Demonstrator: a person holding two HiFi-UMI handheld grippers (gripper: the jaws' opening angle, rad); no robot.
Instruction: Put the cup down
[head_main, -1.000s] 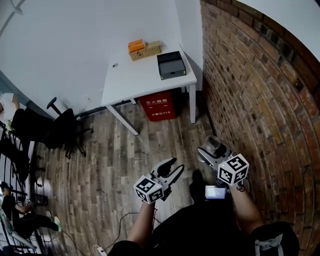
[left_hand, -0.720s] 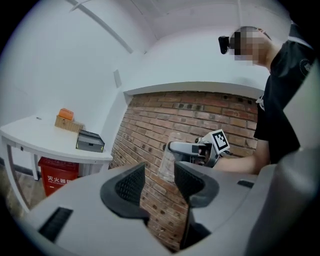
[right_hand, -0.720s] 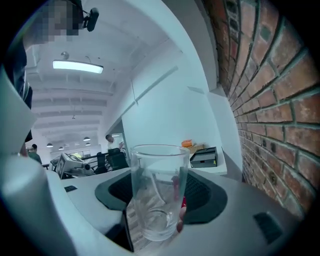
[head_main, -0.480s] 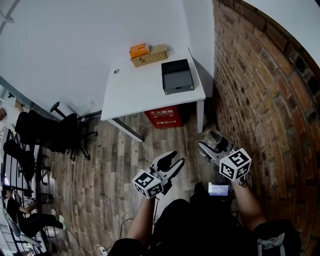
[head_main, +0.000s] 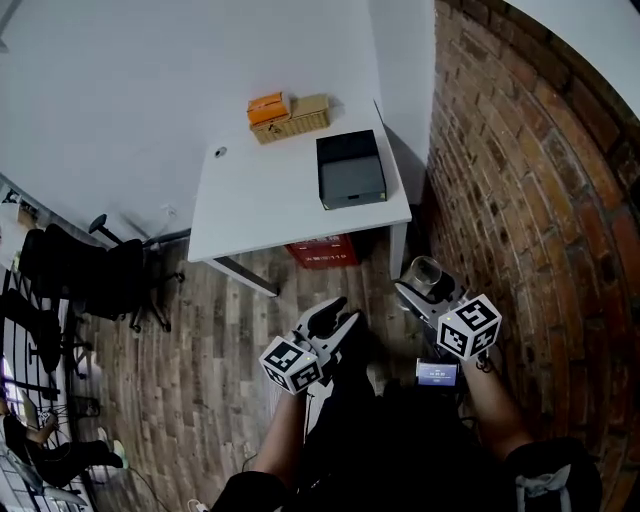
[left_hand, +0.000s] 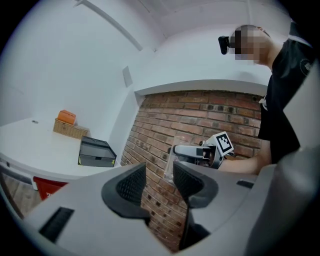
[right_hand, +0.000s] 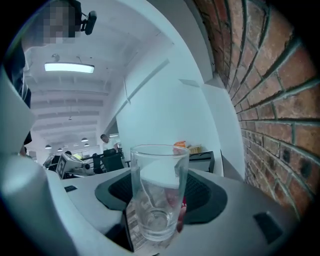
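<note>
black box (head_main: 351, 170) on white table (head_main: 262, 205)

We wear a black short-sleeved top (head_main: 400, 462); our left gripper (head_main: 334, 314) and right gripper (head_main: 421, 291) are pale grey, with black ribbed pads (left_hand: 131, 184) and black-and-white marker cubes (head_main: 290, 364).

The clear cup (right_hand: 158, 195) is showing against a red-brown brick wall (head_main: 530, 180); an orange box (head_main: 267, 107) is lying on the white surface (head_main: 260, 200), upper centre.

Clear empty cup (right_hand: 159, 175) stands upright, gripped in the right tool (right_hand: 160, 196).
</note>
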